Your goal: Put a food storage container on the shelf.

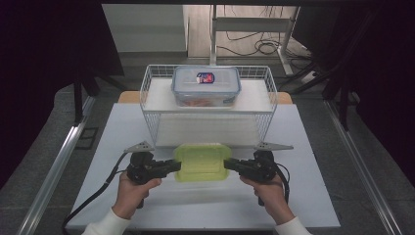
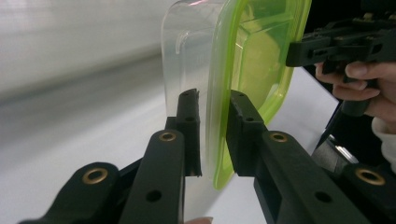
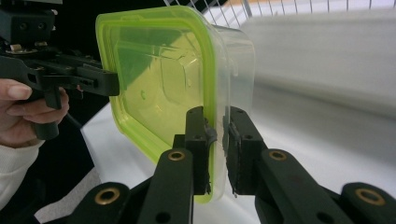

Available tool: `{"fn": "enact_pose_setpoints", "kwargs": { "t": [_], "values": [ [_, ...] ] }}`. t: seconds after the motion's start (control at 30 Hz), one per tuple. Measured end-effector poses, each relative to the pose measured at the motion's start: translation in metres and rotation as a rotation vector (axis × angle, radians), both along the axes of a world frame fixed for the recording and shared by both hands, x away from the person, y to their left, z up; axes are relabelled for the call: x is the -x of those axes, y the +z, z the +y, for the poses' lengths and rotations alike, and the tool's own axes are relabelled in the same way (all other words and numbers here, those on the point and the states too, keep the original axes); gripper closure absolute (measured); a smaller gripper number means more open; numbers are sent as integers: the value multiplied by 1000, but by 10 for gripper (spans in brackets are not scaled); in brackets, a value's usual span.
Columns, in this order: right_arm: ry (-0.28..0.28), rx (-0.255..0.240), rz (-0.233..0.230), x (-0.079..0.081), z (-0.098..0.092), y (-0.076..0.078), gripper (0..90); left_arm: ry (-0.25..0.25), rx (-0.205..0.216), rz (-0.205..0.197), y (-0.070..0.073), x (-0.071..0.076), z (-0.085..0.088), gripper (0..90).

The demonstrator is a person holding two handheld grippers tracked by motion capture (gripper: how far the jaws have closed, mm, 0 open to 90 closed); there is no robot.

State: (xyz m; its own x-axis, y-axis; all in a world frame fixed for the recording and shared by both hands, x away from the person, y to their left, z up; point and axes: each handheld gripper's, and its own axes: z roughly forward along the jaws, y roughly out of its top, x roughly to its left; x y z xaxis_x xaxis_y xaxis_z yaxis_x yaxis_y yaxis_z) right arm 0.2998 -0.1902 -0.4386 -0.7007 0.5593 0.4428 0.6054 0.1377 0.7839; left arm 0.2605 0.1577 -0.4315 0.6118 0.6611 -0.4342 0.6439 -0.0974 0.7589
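The box (image 1: 201,162), clear with a green lid, hangs between the 2 grippers, just off the table (image 1: 122,137) in front of the wire basket (image 1: 147,98). The left gripper (image 2: 214,135) pinches the rim at 1 short end; the right gripper (image 3: 217,137) pinches the rim at the opposite end. Its long axis runs jaw to jaw, so both hands are equally near and must move together.

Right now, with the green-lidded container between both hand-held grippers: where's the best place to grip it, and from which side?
Grip the green-lidded container at its short ends, on the projecting lid rim, coming in level from left and right. The rim gives the jaws a thin lip to pinch. The left hand-held gripper and right hand-held gripper already clamp it that way, one per end, which probably keeps it from tipping.
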Motion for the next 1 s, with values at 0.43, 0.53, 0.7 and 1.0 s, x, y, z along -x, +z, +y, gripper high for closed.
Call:
{"fn": "enact_pose_setpoints", "kwargs": {
  "t": [0.43,0.53,0.7,1.0],
  "values": [
    [7,36,-80,-7,4,42,797,10,22,-50,31,-10,3,781],
    [8,44,-89,-10,5,49,796,12,22,-60,36,-13,4,782],
    [6,54,-98,-15,6,61,796,14,21,-71,46,-19,4,784],
    [-3,72,-133,-22,8,89,796,20,21,-111,71,-29,3,790]
  ]
}}
